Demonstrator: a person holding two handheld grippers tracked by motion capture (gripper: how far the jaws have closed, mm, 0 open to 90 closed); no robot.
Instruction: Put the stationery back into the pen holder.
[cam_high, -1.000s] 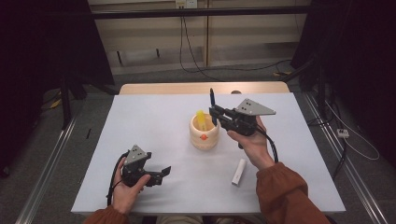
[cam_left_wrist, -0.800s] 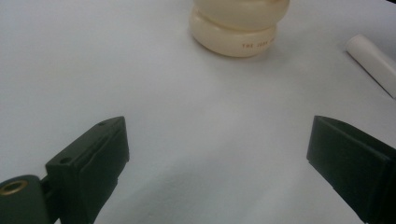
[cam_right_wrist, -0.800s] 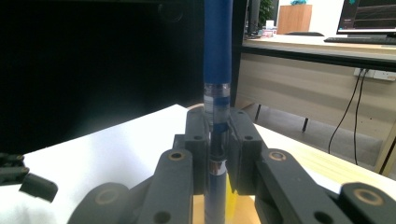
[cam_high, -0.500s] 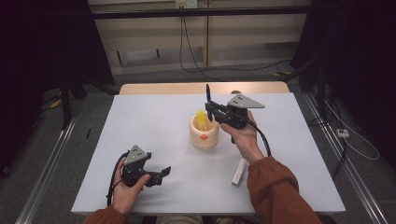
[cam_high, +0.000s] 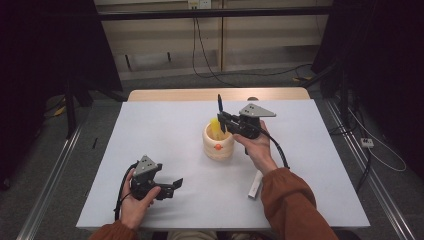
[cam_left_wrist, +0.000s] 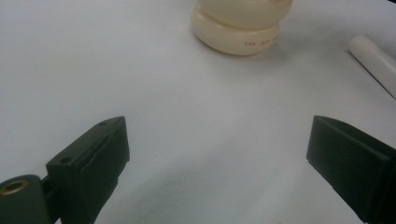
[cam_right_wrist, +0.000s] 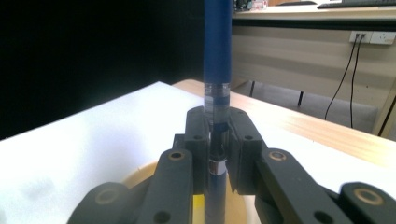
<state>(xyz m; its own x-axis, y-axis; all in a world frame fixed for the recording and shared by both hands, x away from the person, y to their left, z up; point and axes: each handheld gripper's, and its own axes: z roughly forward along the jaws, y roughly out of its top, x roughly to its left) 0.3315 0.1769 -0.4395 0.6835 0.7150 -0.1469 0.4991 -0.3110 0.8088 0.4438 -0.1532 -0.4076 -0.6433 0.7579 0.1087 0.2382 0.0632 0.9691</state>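
Holding a dark blue pen (cam_high: 219, 104) upright in my right gripper (cam_high: 227, 121), jaws clenched on its barrel, just above the cream holder (cam_high: 218, 144) at frame centre in the high view. Right gripper view: pen (cam_right_wrist: 217, 56) rises straight through the middle, pads pinching it, holder rim (cam_right_wrist: 140, 175) below. Yellow item (cam_high: 216, 127) stands inside the holder. My left gripper (cam_high: 172, 184) rests lower left, jaws released, nothing between them. White tube (cam_high: 255, 184) lies lower right of the holder on the table (cam_high: 165, 125).
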